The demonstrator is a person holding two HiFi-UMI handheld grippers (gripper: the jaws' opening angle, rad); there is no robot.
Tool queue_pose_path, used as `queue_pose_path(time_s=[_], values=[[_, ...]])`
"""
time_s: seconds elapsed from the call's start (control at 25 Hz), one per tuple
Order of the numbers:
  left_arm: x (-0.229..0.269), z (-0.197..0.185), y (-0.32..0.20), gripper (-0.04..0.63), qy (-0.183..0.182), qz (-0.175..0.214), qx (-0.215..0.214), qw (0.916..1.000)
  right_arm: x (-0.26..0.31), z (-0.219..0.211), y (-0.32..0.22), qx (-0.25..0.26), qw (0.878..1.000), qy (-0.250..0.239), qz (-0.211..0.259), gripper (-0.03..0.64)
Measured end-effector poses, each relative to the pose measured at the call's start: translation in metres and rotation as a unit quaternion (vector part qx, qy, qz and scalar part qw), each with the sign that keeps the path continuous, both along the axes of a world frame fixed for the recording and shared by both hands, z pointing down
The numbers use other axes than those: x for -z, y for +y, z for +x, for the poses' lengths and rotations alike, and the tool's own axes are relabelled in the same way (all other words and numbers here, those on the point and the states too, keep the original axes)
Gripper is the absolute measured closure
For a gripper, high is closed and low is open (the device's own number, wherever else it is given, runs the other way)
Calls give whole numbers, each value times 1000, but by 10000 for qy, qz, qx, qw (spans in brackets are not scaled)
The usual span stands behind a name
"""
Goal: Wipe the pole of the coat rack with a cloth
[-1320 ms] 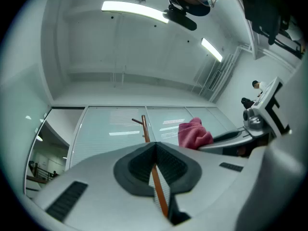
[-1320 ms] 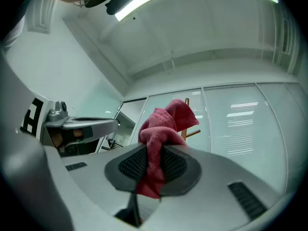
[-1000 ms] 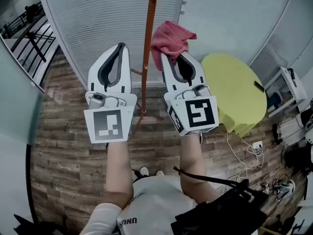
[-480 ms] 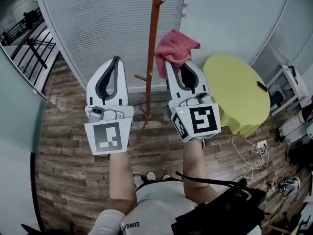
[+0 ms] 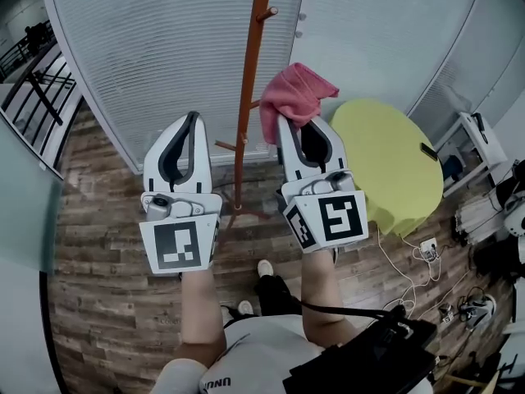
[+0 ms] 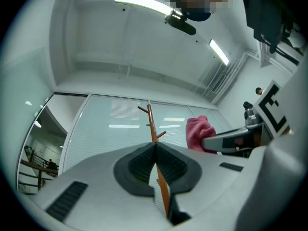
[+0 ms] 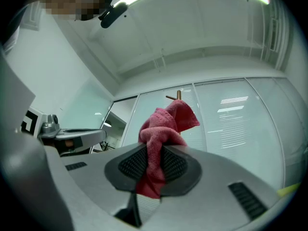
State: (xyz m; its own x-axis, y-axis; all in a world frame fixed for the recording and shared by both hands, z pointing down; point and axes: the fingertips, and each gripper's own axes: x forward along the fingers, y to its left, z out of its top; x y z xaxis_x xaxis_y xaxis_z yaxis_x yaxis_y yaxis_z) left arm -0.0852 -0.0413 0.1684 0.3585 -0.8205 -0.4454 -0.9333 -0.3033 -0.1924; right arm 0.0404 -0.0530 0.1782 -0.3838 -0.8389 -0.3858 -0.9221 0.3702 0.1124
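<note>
At centre of the head view, the coat rack pole rises from between the two grippers to the top edge, where its upper end is cut off. Short pegs stick out from it. Its foot sits in the gap between the gripper bodies. Only part of the base legs shows on the wood floor.

Right of centre, the right gripper has its jaws clamped on the pink cloth, and the bunched fabric covers the tips. In the right gripper view both pads squeeze a fold of it, with the bulk heaped above the tips and a tail hanging below. The cloth sits just right of the pole at peg height. Its left edge overlaps the pole line in the head view, so contact cannot be told. In the right gripper view the cloth blocks nearly all the pole; only a tip and one peg clear it.

Left of centre, the left gripper has its jaws pressed together at the tips with nothing between them. The left gripper view shows the pole beyond the tips, apart from the gripper, and again through the slit lower down.

At the right of the frame is a yellow round table, its left edge partly behind the right gripper. Lower right, the cables are too small to sort out.
</note>
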Motion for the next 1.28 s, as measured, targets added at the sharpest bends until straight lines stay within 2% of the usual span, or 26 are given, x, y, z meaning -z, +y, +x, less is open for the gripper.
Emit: queue_pose_path(time_s=[0.12,0.2,0.32,0.6,0.76,0.96,1.16,1.28], values=[[5,-3,-11,581,-86,171,95,9998,5,5,-14,85,9999,-69,71,543],[12,-3,-19,582,-224,438,180,9986,8,10,-26,108,9998,-105,109,543],[26,-1,-33,582,-204,785,219,9965,14,15,-49,193,9995,-172,172,543],[26,1,-70,582,-71,479,553,9973,34,29,-96,450,9981,-237,354,543],[31,7,-81,582,-180,697,713,9948,47,38,-121,474,9974,-51,543,543],[31,12,-96,583,-127,675,884,9937,58,37,-150,699,9953,59,669,543],[24,14,-104,581,-38,306,983,9947,71,35,-168,848,9935,10,764,543],[25,13,-107,583,-73,301,959,9949,81,32,-174,861,9926,-4,858,543]])
